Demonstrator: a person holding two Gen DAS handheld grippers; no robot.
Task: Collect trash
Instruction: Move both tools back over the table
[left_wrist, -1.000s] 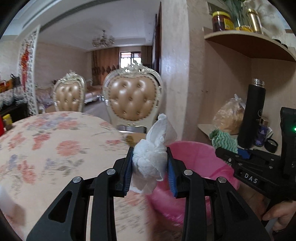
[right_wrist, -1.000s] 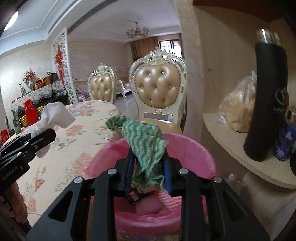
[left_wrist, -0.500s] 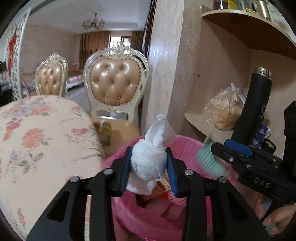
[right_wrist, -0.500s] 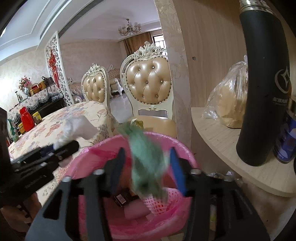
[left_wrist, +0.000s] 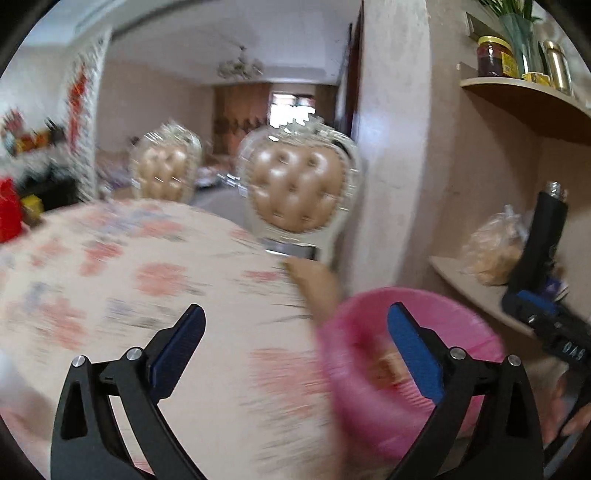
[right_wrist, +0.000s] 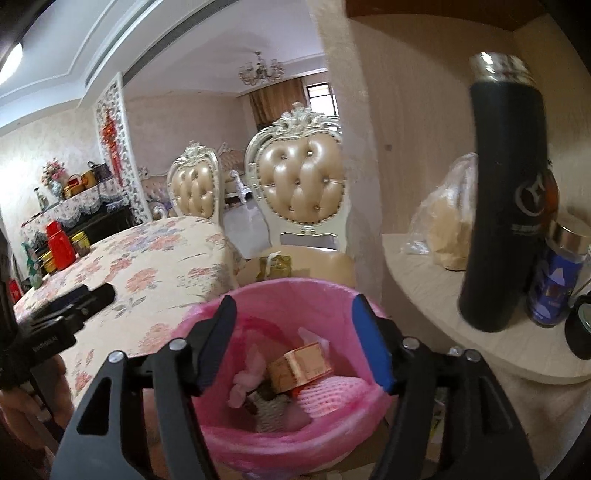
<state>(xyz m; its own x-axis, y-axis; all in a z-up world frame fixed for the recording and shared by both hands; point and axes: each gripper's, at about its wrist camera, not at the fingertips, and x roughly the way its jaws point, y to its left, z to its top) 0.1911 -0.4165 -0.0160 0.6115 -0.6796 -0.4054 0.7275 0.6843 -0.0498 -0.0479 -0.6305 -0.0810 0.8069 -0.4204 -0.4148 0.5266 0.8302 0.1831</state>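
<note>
— Where do your tongs stand?

— My left tongs (left_wrist: 295, 338) are spread very wide, having just sprung open, with nothing between the blue pads (left_wrist: 410, 354). They hang over the edge of the round bench under its floral cloth (left_wrist: 147, 280), beside the pink trash bin lined with a pink plastic bag (left_wrist: 472, 354). That view is smeared with blur. My right tongs (right_wrist: 293, 343) are roughly half open, their jaws having just been widening too, and they grip nothing. They point down into the mouth of the same bin (right_wrist: 291, 291).

— And the trash?

— In the bin, by the right wrist view: a small tan cardboard box (right_wrist: 301, 365), a pink foam net sleeve (right_wrist: 328, 398), a pale pink crumpled scrap (right_wrist: 242, 384), a bit of white paper (right_wrist: 312, 338) behind the box. I cannot pick out any green cloth there.

— Surroundings?

— A cream tufted chair with a carved white frame (right_wrist: 301, 188) stands behind the bin, something yellowish on its seat (right_wrist: 275, 264). To the right, a curved wooden shelf (right_wrist: 424, 280) carries a tall black flask with a steel cap (right_wrist: 506, 192), a clear bag of tan contents (right_wrist: 447, 221) and a blue bottle (right_wrist: 554, 284). My left tongs show at the left edge of the right wrist view, above the bench.
</note>
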